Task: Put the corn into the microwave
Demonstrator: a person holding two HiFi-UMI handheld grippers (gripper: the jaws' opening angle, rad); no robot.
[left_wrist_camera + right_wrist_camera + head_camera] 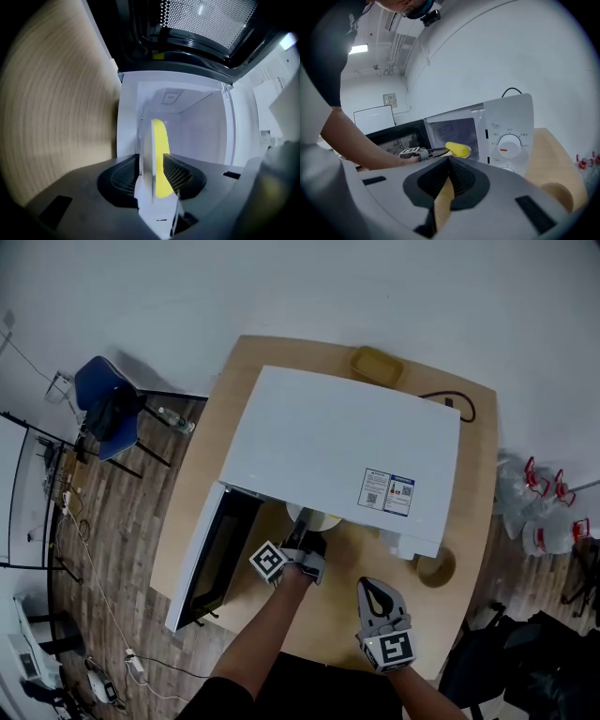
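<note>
Yellow corn (458, 149) is lying on a white plate (469, 150) right at the mouth of the microwave (337, 446). From the head view you only see the plate edge poking out from under the microwave's front edge, so it's in the doorway rather than deep inside. Can't tell if the plate is actually resting on the oven floor.

The left tongs (302, 538) are level and reaching into the opening. Looking along them, they're released: the plate rim sits between the two pads, but there's a gap on the corn side, so nothing is being squeezed. That view is rolled over sideways, so the plate shows up edge-on with the corn behind it and the white cavity beyond.

The right tongs (378, 594) are hanging back over the wooden table (469, 484), well apart from the microwave and tipped a bit downward. They're clenched with nothing in them, tips meeting, just table showing through the gap lower down.

The door (211, 559) is swung wide open to the left. The control dial (509, 145) is on the right side of the front panel. A yellowish tray (377, 365) sits on the table behind the microwave, and a blue chair (108, 404) stands off to the left on the floor.
</note>
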